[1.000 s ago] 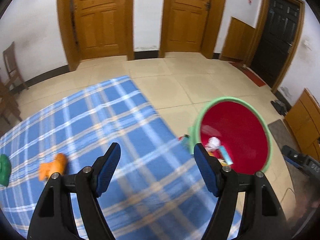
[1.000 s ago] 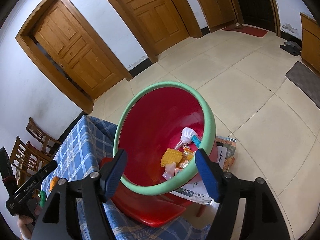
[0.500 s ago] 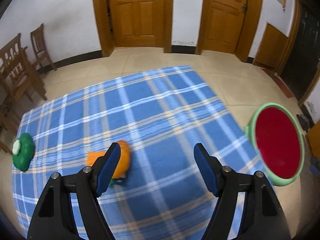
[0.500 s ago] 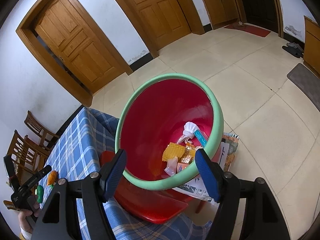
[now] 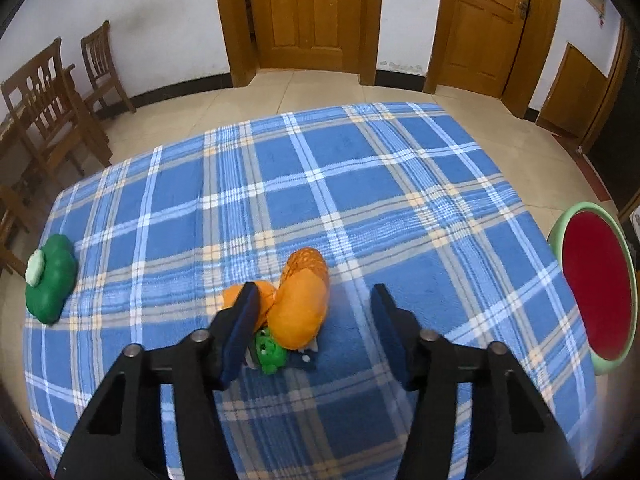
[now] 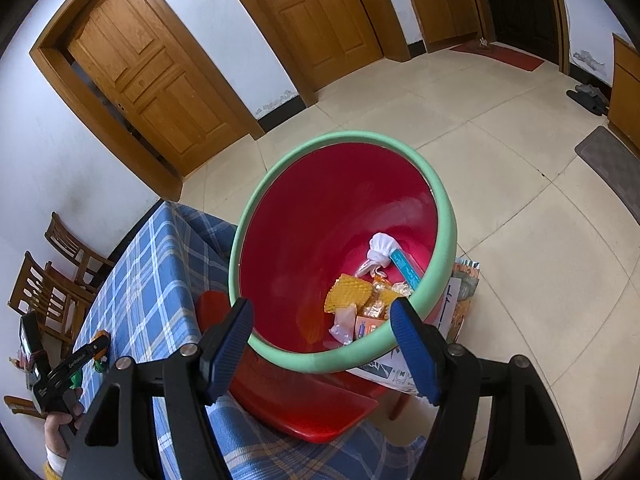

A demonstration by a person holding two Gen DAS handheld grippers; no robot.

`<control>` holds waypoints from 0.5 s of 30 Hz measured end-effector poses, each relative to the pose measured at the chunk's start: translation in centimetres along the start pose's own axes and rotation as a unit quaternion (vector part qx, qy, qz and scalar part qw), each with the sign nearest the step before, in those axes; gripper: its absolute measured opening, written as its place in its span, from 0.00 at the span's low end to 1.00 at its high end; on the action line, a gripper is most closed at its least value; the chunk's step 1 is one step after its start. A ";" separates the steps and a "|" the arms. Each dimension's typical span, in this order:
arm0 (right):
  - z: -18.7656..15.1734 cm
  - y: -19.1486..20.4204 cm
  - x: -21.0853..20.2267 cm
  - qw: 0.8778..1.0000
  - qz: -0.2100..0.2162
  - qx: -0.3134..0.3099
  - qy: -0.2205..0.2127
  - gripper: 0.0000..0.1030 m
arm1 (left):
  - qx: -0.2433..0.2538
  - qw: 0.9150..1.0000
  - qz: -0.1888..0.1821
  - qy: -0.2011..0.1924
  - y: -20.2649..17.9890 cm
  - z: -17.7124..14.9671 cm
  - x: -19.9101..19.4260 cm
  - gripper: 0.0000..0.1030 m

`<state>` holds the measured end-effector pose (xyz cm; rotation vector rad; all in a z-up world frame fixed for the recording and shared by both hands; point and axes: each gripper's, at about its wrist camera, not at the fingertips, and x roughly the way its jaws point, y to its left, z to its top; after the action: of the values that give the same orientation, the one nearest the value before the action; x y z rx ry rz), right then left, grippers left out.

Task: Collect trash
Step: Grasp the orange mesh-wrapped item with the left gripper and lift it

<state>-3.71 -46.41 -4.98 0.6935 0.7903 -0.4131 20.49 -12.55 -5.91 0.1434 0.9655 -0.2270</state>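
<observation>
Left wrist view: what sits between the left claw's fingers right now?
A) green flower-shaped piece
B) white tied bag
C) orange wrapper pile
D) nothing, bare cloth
C: the orange wrapper pile lies on the plaid cloth between the fingers of the left claw, whose jaws have just been closing around it without yet pressing on it; the green piece lies far off at the cloth's left edge.

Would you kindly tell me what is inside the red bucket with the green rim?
The red bucket holds a white knotted bag, a yellow mesh piece and orange wrappers. The near rim hides anything below them.
</observation>
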 end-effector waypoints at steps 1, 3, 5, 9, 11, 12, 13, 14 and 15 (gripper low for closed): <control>0.0 0.1 0.0 1.000 0.000 0.000 0.000 0.71 | 0.001 1.000 -0.002 -0.003 0.1 0.0 -0.1 0.43; 0.0 0.2 0.1 1.000 0.000 -0.002 0.002 0.71 | -0.008 1.000 -0.014 -0.005 0.5 0.1 -0.2 0.31; -0.1 0.5 0.0 1.000 0.001 -0.006 0.002 0.71 | -0.020 1.000 -0.023 -0.006 1.0 0.3 -0.3 0.25; -0.2 1.3 -0.1 1.000 0.007 -0.016 0.003 0.71 | -0.036 0.999 -0.037 -0.007 1.8 0.3 -0.7 0.20; -0.3 1.9 -0.3 1.000 0.012 -0.024 0.001 0.71 | -0.041 0.998 -0.040 -0.012 2.1 0.2 -1.1 0.19; -0.3 2.3 -0.4 0.999 0.013 -0.029 0.001 0.71 | -0.044 0.998 -0.043 -0.016 2.4 0.1 -1.5 0.18; -0.4 2.6 -0.5 0.999 0.015 -0.034 0.000 0.71 | -0.046 0.998 -0.046 -0.020 2.5 0.1 -1.9 0.18; -0.4 3.0 -0.6 0.999 0.017 -0.038 -0.001 0.71 | -0.048 0.997 -0.049 -0.025 2.7 0.0 -2.4 0.18; -0.5 3.5 -0.7 0.999 0.020 -0.044 -0.001 0.71 | -0.050 0.997 -0.052 -0.029 2.9 -0.1 -2.9 0.18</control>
<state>-2.32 -43.52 -3.27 0.6247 0.7871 -0.3404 19.55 -9.36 -3.54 -0.0052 0.9259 -0.2759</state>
